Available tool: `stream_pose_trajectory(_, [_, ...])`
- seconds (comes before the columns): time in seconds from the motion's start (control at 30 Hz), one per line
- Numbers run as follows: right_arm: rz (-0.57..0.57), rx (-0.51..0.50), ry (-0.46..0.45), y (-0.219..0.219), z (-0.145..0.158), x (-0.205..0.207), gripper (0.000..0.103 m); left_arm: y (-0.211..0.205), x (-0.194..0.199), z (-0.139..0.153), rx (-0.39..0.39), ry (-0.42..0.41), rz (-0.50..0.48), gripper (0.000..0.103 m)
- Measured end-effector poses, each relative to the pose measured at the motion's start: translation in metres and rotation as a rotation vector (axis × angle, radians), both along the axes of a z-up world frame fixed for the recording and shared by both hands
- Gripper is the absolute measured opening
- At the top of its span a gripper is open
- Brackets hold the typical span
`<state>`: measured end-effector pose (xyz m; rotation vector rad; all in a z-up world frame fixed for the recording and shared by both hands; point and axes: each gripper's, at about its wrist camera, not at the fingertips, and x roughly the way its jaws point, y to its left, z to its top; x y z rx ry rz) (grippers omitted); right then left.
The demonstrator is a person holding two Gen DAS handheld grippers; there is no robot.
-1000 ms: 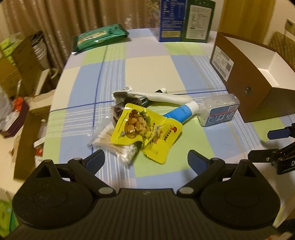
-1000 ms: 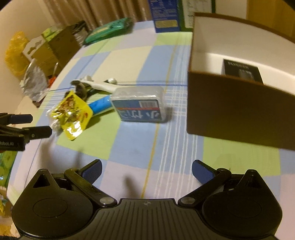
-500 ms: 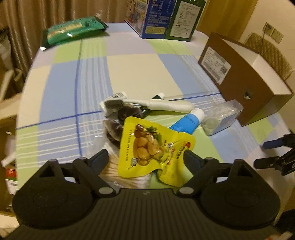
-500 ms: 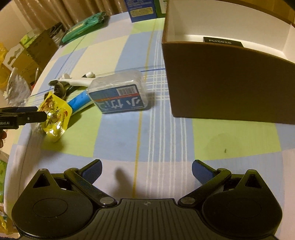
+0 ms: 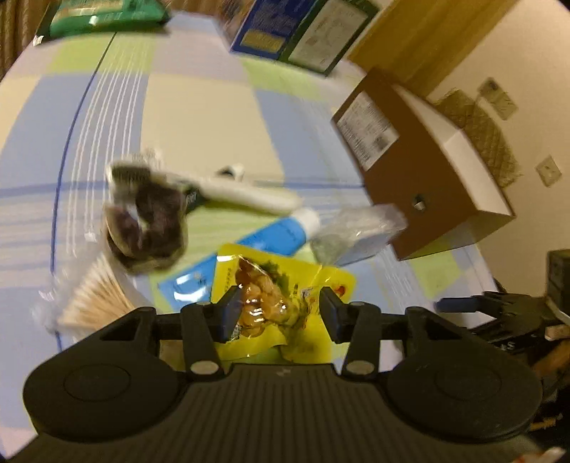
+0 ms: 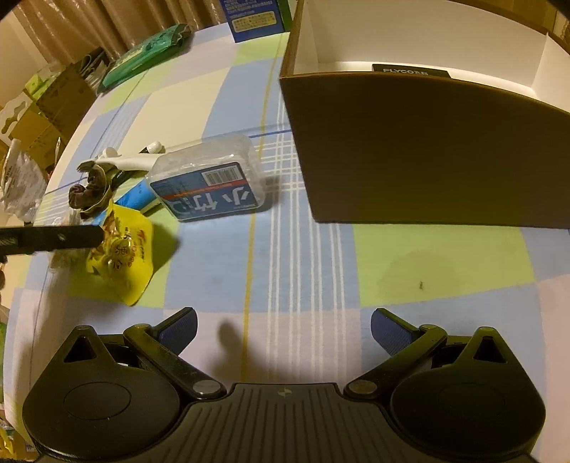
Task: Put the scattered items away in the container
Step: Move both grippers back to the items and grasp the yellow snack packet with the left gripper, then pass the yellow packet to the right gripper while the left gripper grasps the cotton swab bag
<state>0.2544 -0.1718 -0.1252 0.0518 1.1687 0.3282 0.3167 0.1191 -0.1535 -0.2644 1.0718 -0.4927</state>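
A yellow snack pouch [image 5: 285, 285] lies between the blue pads of my left gripper [image 5: 279, 308]. The jaws are closing and the pads press its bulging middle. In the right wrist view a left finger [image 6: 71, 237] crosses the crumpled pouch [image 6: 124, 256]. Behind it lie a blue tube [image 5: 281, 231], a white brush [image 5: 245, 194], a dark scrunchie [image 5: 149, 220], cotton swabs [image 5: 96, 302] and a clear plastic box [image 6: 210, 185]. The brown container box [image 6: 427, 149] stands at the right with a black item [image 6: 409, 69] inside. My right gripper [image 6: 283, 329] hangs open over bare cloth.
A green pack [image 6: 142, 57] lies at the table's far left corner, and blue and green cartons [image 5: 263, 32] stand at the far edge. Cardboard boxes [image 6: 46, 107] sit off the table's left side. Checked cloth shows in front of the container.
My left gripper came down over the yellow pouch and its jaws narrowed onto it; the pouch now looks crumpled. The right gripper stayed wide and barely moved.
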Motion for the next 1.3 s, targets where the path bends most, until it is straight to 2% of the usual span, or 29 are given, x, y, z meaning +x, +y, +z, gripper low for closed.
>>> stream_pose_trajectory(0.1, [-0.012,0.003,0.004,-0.006,0.000,0.000,0.101,-0.010,-0.008,0.006,0.046,-0.050,-0.046,0.043])
stream_pose_trajectory(0.2, [-0.026,0.006,0.007,-0.012,-0.001,0.001,0.101,-0.021,-0.010,0.009,0.174,-0.089,-0.114,0.050])
stream_pose_trajectory(0.27, [-0.024,0.017,0.006,-0.013,-0.001,0.000,0.101,-0.024,-0.009,0.007,0.228,-0.096,-0.127,0.050])
stream_pose_trajectory(0.43, [0.002,0.043,-0.012,-0.013,0.000,-0.003,0.101,-0.024,-0.012,0.000,0.236,-0.083,-0.101,0.050])
stream_pose_trajectory(0.53, [0.031,0.082,-0.036,-0.012,0.003,-0.005,0.101,-0.018,-0.020,0.007,0.226,-0.090,-0.073,0.050])
stream_pose_trajectory(0.67, [0.092,0.130,-0.049,0.001,0.004,-0.006,0.101,-0.004,-0.033,0.024,0.268,-0.114,-0.022,0.051])
stream_pose_trajectory(0.83, [0.262,0.168,-0.097,0.037,0.006,-0.007,0.101,0.026,-0.046,0.037,0.294,-0.121,0.095,0.056])
stream_pose_trajectory(1.0, [0.387,0.230,-0.133,0.071,-0.009,0.001,0.099,0.059,-0.057,0.033,0.317,-0.078,0.213,0.056])
stream_pose_trajectory(1.2, [0.404,0.308,-0.179,0.089,-0.026,0.019,0.084,0.084,-0.076,0.027,0.316,-0.039,0.295,0.056])
stream_pose_trajectory(1.27, [0.420,0.322,-0.191,0.097,-0.027,0.021,0.070,0.090,-0.081,0.024,0.319,-0.027,0.310,0.056])
stream_pose_trajectory(1.3, [0.435,0.325,-0.196,0.100,-0.027,0.020,0.067,0.093,-0.082,0.022,0.319,-0.024,0.316,0.056])
